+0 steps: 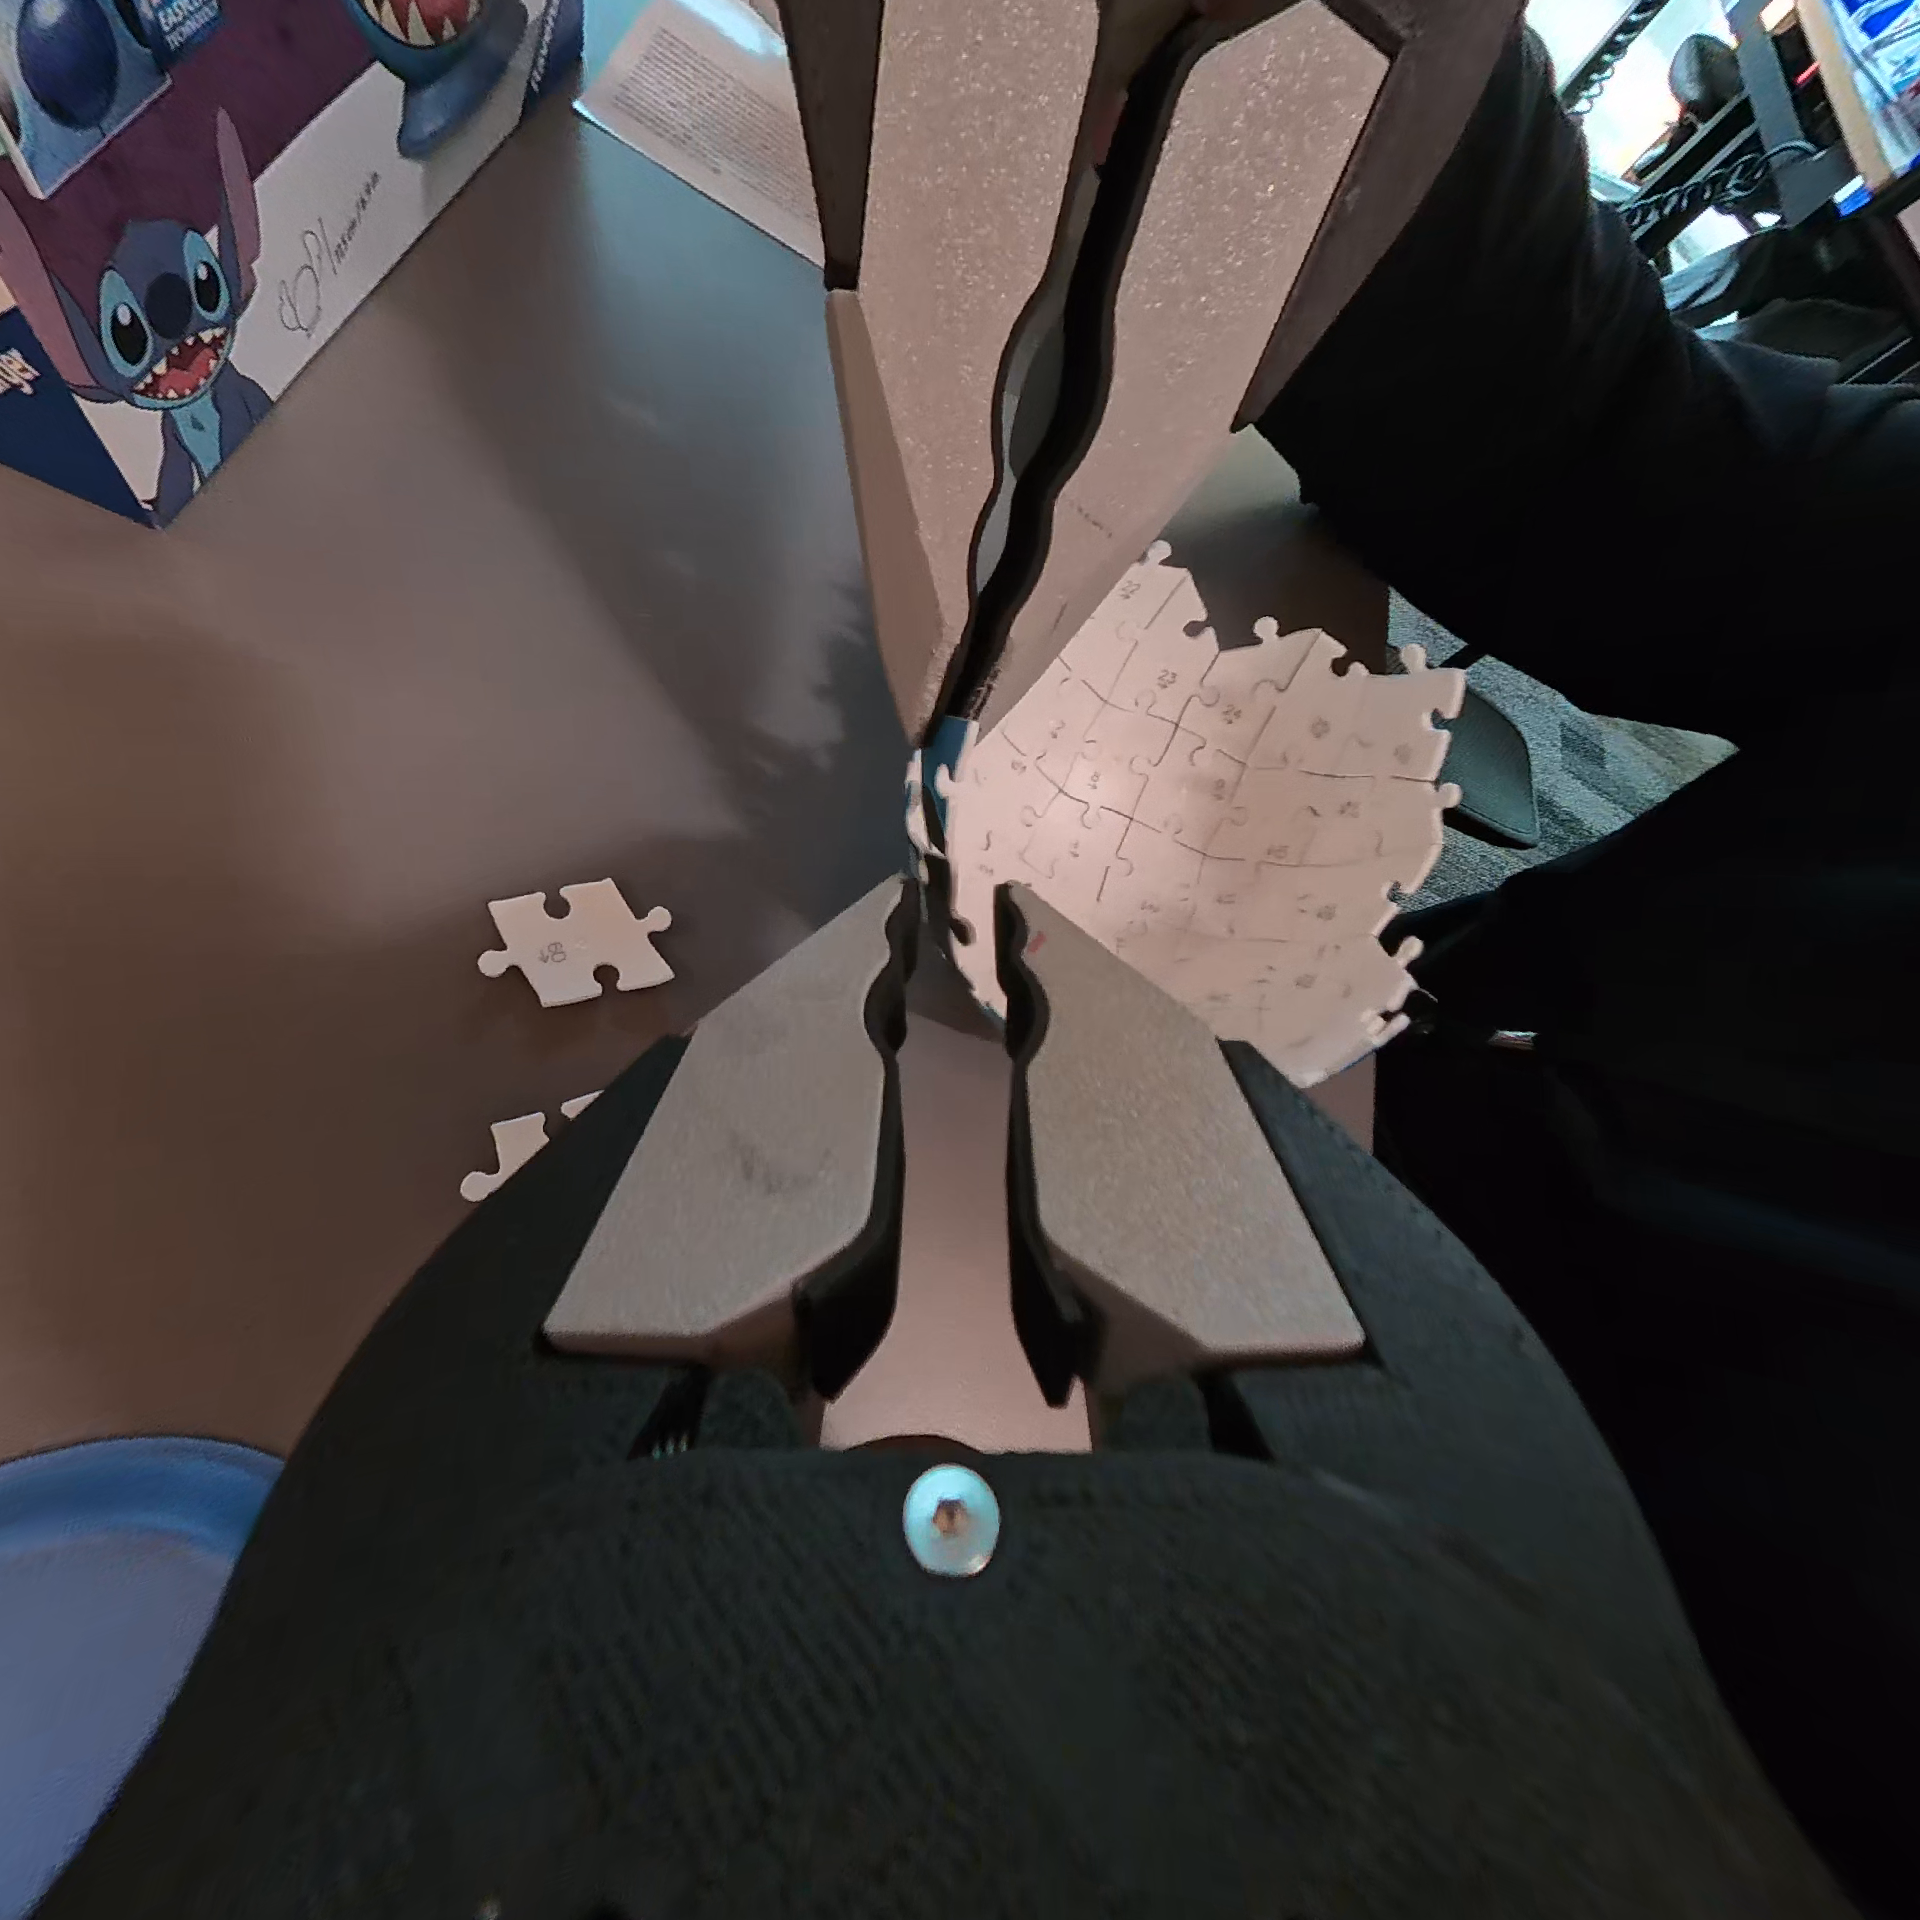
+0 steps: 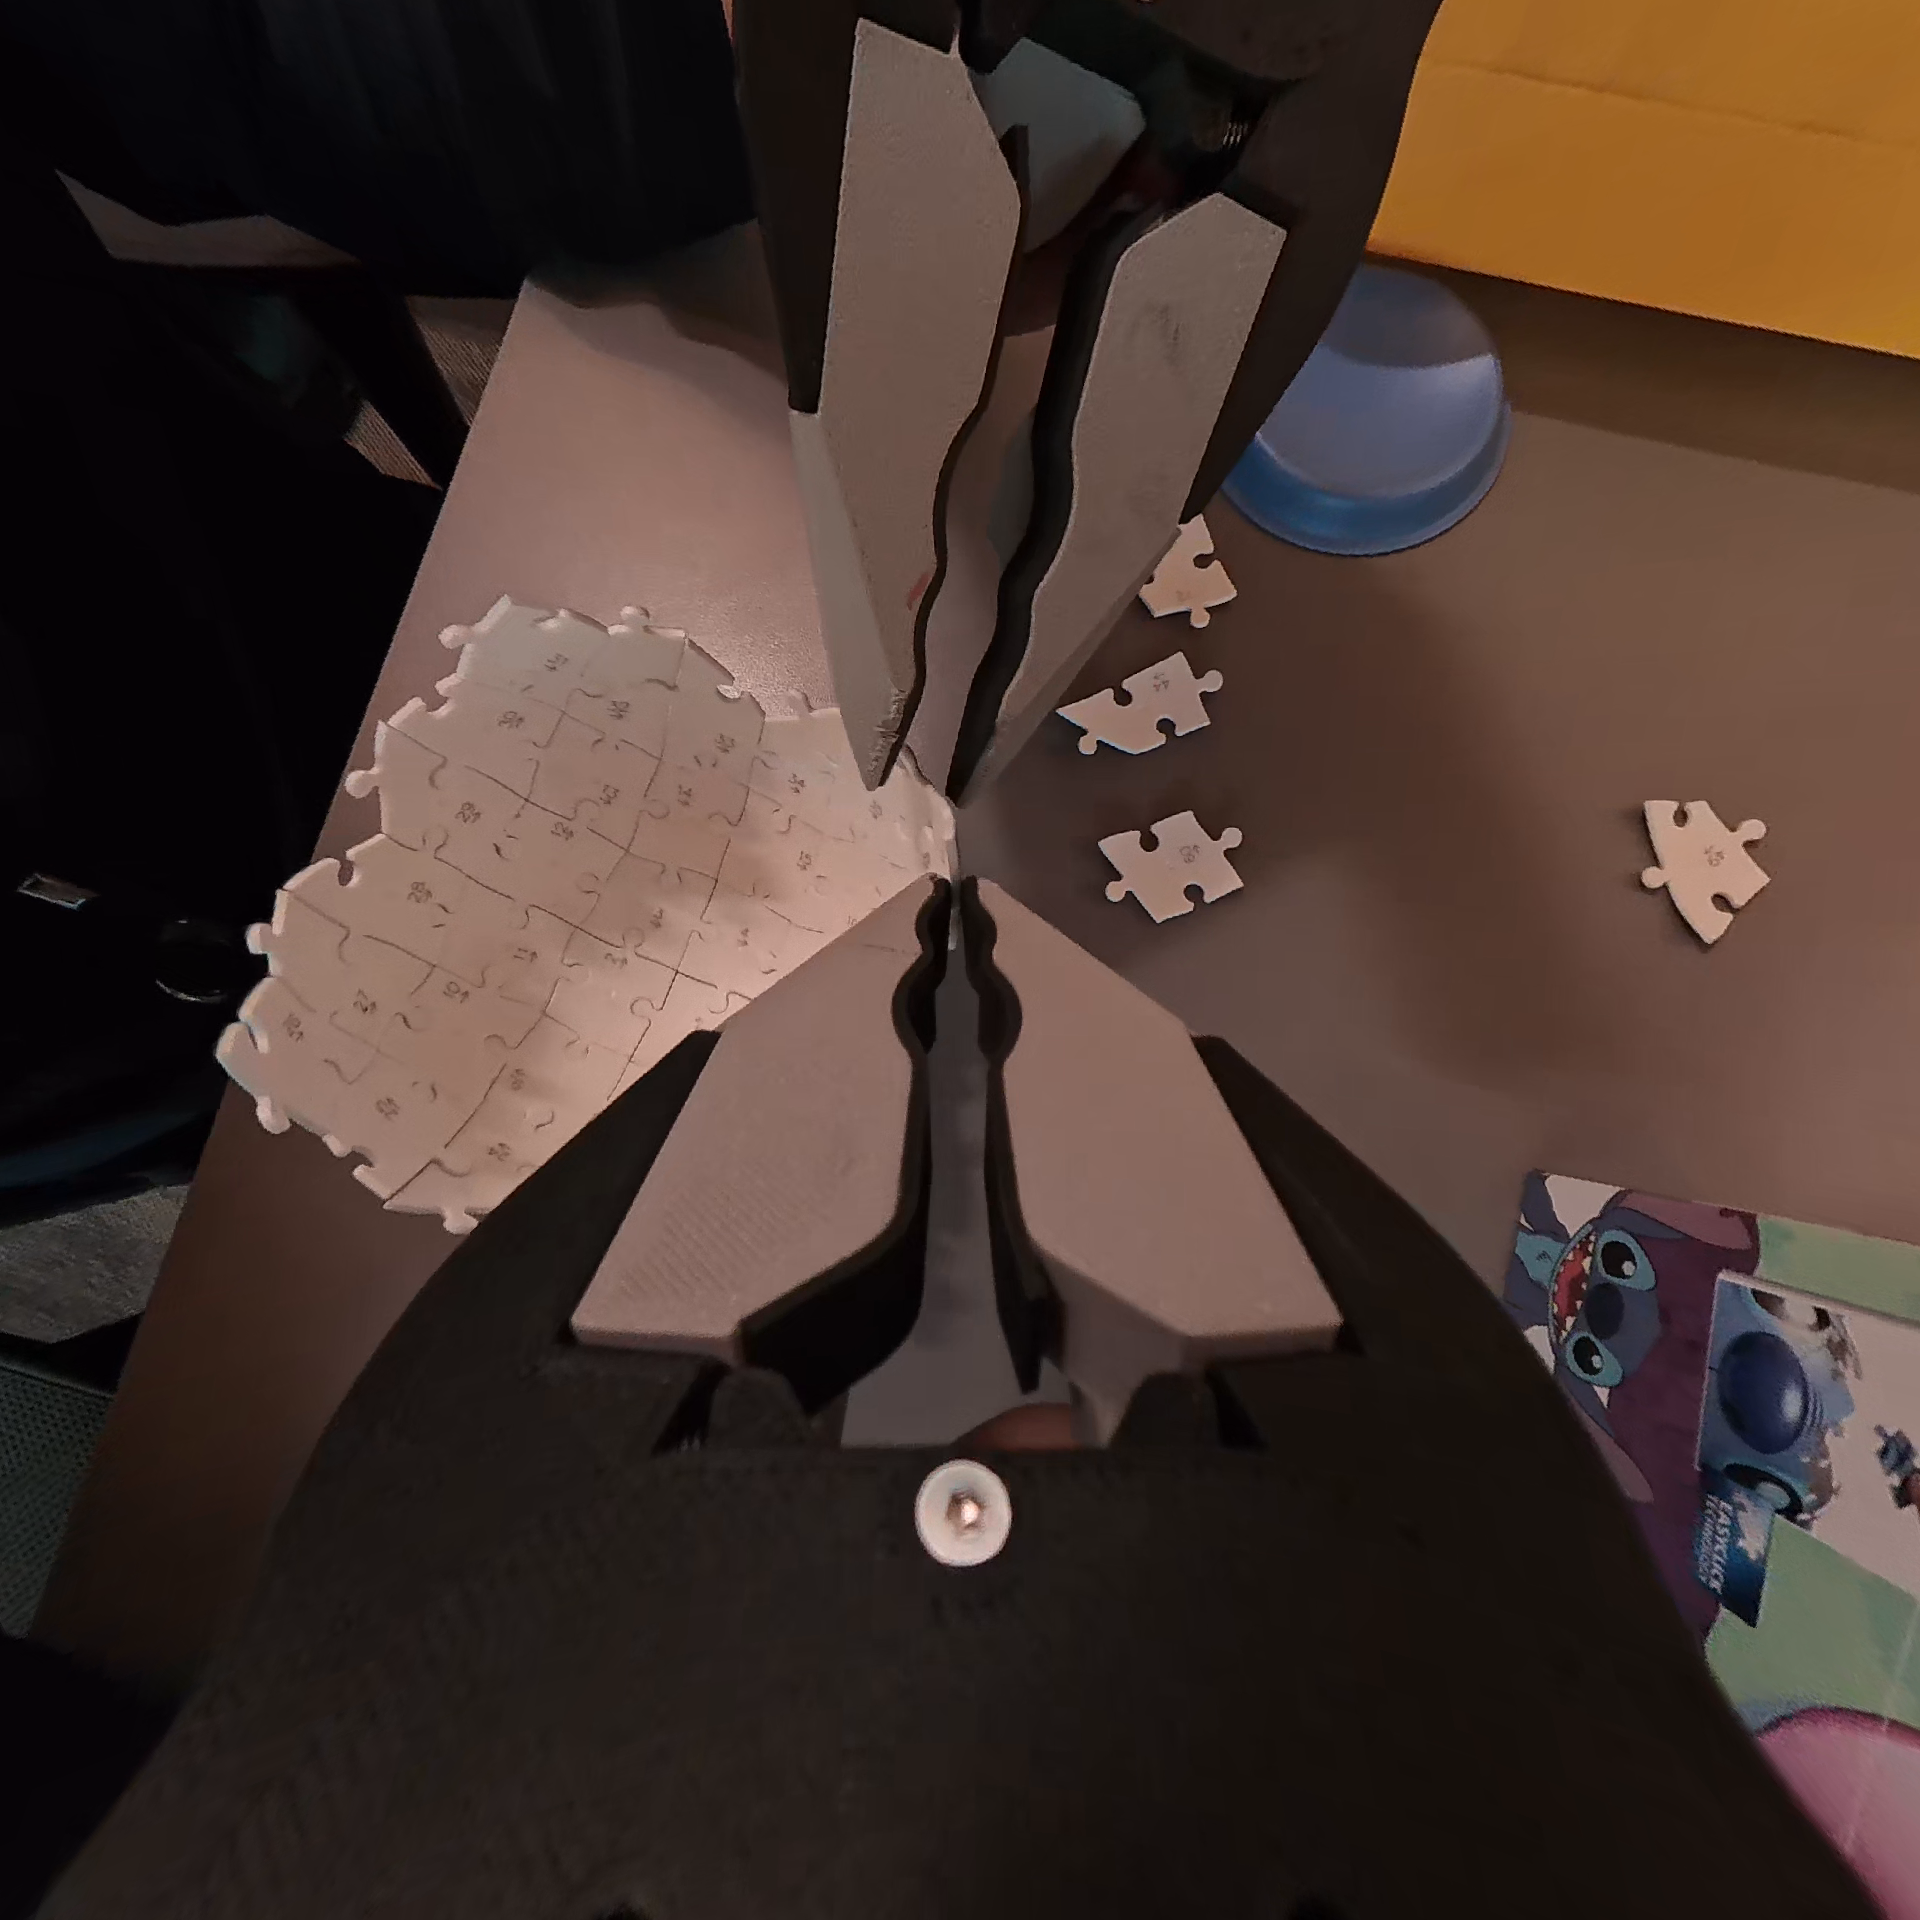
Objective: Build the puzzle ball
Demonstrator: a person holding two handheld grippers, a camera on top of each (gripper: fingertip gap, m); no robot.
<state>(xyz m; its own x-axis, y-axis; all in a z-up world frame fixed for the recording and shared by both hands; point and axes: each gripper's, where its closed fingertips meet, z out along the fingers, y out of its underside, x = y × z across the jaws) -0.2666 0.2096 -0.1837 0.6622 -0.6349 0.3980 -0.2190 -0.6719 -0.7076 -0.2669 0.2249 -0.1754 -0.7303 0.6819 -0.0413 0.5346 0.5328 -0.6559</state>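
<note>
A half-built puzzle ball shell (image 1: 1195, 831), white and numbered on its inner side, hangs over the table's edge; it also shows in the right wrist view (image 2: 540, 883). My right gripper (image 2: 954, 883) is shut on the shell's rim and enters the left wrist view from above (image 1: 935, 717). My left gripper (image 1: 951, 899) meets it tip to tip, its jaws a narrow gap apart with the rim between them; it comes from above in the right wrist view (image 2: 925, 779). Loose white pieces (image 2: 1174, 862) lie on the table.
More loose pieces (image 1: 577, 940) (image 2: 1704, 862) lie on the brown table (image 2: 1455, 987). A blue bowl (image 2: 1371, 447) stands behind them. The puzzle box (image 1: 208, 260) (image 2: 1714, 1403) and a paper sheet (image 1: 707, 104) lie farther off. A person's dark sleeve (image 1: 1558, 416) is beside the shell. From either gripper's tips it is about 20 cm to the blue bowl (image 2: 1371, 447).
</note>
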